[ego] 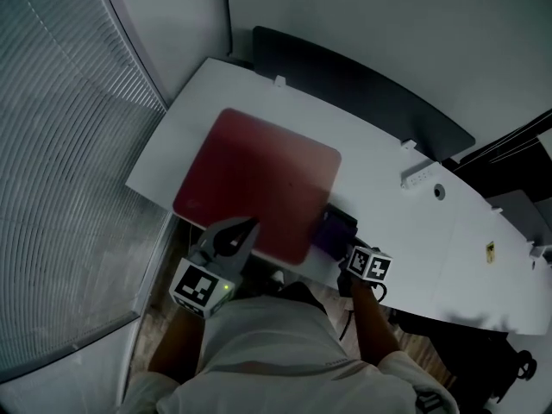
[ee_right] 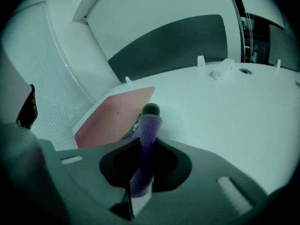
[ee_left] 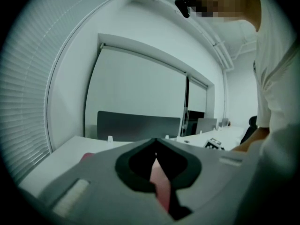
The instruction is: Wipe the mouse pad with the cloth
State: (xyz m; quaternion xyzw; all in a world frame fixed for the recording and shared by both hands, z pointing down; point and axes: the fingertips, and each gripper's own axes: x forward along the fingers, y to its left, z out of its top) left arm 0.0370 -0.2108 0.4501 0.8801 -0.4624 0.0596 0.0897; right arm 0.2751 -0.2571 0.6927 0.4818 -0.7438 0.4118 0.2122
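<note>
Jaws of right gripper (ee_right: 146, 143) clamped on cloth (ee_right: 149, 125) — purple strip pinched upright between them, just beside pad (ego: 259, 175) at its near right corner. Pad is red and lies flat on desk (ego: 388, 188), its near side along the desk edge. Left gripper (ee_left: 156, 142) sits over pad's near edge, jaws together at the tips. Pink sliver shows in the slit behind them — can't tell if pad is pinched or only seen through. Dark blob (ee_right: 151, 109) atop cloth, unidentifiable. In head view, right jaws are hidden under cube (ego: 369, 264) and cloth.
</note>
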